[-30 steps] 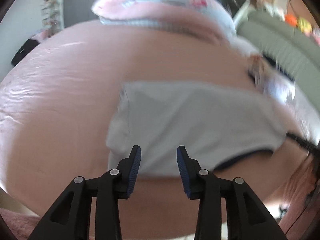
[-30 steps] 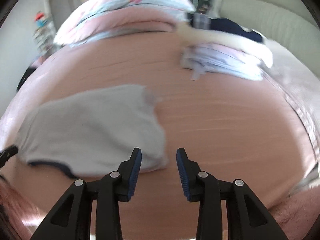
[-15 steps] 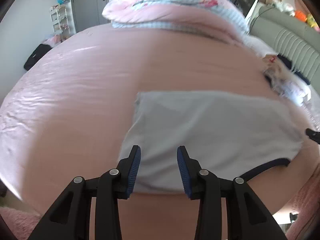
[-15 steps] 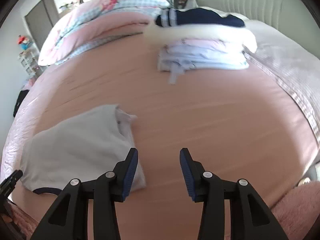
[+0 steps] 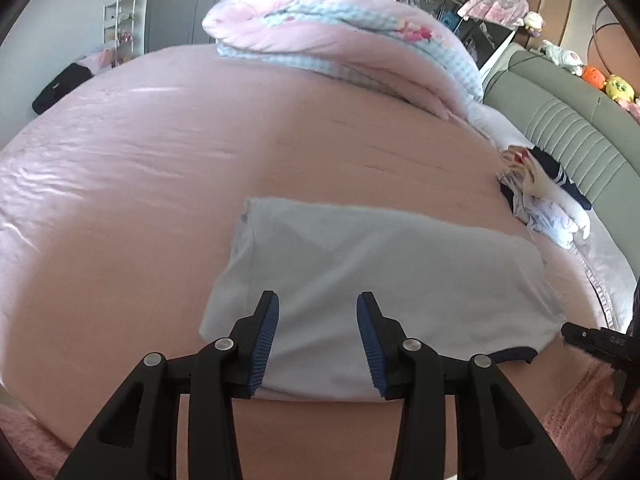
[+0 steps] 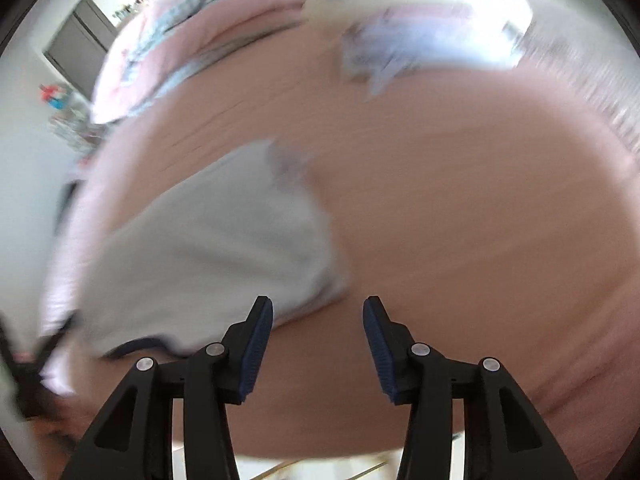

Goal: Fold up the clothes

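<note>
The folded grey shirt [image 5: 380, 280] lies flat on the pink bed [image 5: 140, 184], filling more of the view than a second ago. The left gripper [image 5: 318, 340] hovers partly open over its near edge, holding nothing. The right gripper [image 6: 318, 344], jaws just widened and empty, now hangs lower by the shirt's right corner

We see our left gripper [image 5: 318, 338] with jaws apart above the near edge of the folded grey garment [image 5: 384, 276] on the pink bed [image 5: 160, 168]. Far right lies a stack of folded clothes [image 5: 548, 204]; the right gripper [image 5: 588, 336] shows at the right edge.
</note>
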Action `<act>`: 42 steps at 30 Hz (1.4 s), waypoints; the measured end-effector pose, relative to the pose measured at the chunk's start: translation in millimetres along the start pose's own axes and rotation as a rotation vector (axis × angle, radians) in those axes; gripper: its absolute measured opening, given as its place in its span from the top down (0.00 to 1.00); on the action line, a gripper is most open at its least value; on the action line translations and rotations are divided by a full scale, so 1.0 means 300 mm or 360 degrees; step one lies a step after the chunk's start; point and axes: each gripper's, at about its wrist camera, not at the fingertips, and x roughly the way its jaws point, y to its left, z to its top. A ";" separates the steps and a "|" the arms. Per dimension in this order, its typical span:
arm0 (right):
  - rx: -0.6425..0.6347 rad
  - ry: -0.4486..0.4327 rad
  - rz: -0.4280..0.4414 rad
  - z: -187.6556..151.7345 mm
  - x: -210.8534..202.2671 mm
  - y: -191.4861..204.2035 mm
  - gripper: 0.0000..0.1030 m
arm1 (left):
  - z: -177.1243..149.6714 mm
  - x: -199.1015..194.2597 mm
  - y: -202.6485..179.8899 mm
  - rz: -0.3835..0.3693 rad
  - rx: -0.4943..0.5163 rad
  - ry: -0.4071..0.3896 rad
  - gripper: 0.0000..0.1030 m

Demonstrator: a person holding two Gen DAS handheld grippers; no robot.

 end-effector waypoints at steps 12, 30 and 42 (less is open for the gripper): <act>0.0319 -0.0058 0.0214 0.073 0.118 -0.043 0.52 | -0.003 0.016 0.021 -0.0069 -0.0007 0.0104 0.64; -0.1143 -0.0415 -0.0069 0.078 0.060 0.583 0.93 | 0.015 -0.048 0.127 -0.0158 -0.0185 0.0032 0.63; -0.0932 -0.0348 0.0062 0.027 -0.048 0.440 0.93 | 0.105 -0.026 -0.091 -0.0534 0.0090 0.0050 0.62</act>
